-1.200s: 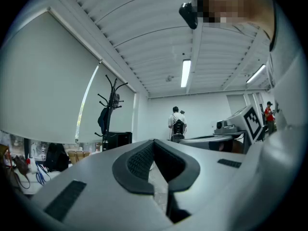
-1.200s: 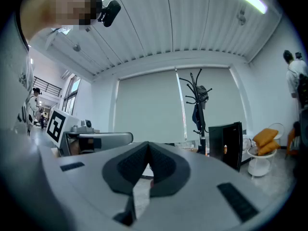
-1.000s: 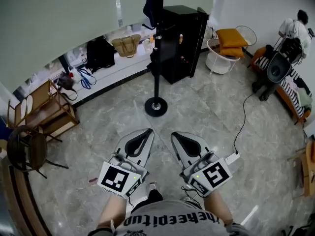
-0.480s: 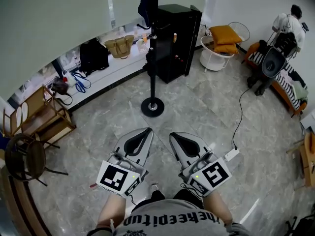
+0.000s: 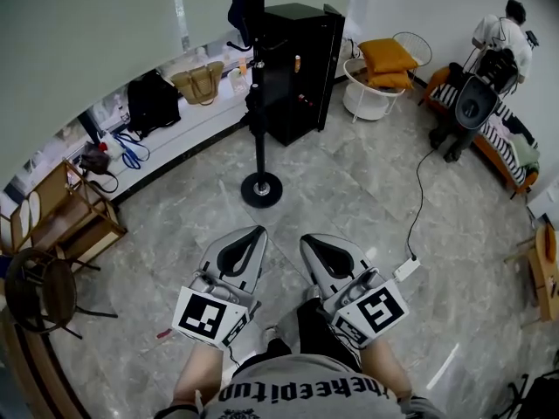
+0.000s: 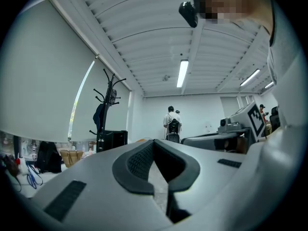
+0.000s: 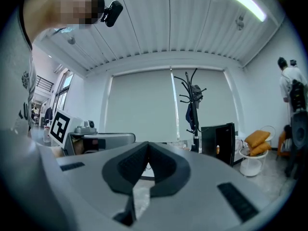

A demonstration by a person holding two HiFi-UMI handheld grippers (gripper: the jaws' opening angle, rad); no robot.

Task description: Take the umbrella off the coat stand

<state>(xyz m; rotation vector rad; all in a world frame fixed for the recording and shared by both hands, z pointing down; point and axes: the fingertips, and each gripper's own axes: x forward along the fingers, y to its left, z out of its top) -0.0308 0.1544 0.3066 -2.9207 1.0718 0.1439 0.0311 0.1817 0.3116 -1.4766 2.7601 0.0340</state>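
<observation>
Over the last second the coat stand (image 5: 255,94) is seen to have slid leftward in the head view. Its round base (image 5: 261,188) has gone with it, and the black cabinet (image 5: 297,64) and the room behind are shifted the same way. The two tools are kept low in front of the body, at much the same spot in the picture. The stand is not brought noticeably nearer by this. It is therefore judged that the approach is only being lined up and that the reach has yet to be made.

The umbrella (image 5: 238,11), taken to be the dark blue bundle, is hung high on the stand's hooks. It is placed towards the far edge of the floor, by the blind-covered wall, well apart from both tools.

The left gripper (image 5: 249,236) is shown with its pads closed tip to tip and nothing between them. The right gripper (image 5: 313,243) is closed and empty in the same way.

A tan handbag (image 5: 196,84) and a black bag (image 5: 150,101) are stood on the low ledge along the far wall, and their contents are hidden. Small items are set on the cabinet's open shelves but cannot be identified. Towards the floor's far right corner, two orange cushions (image 5: 386,59) are stacked in a white round chair (image 5: 365,105).
</observation>
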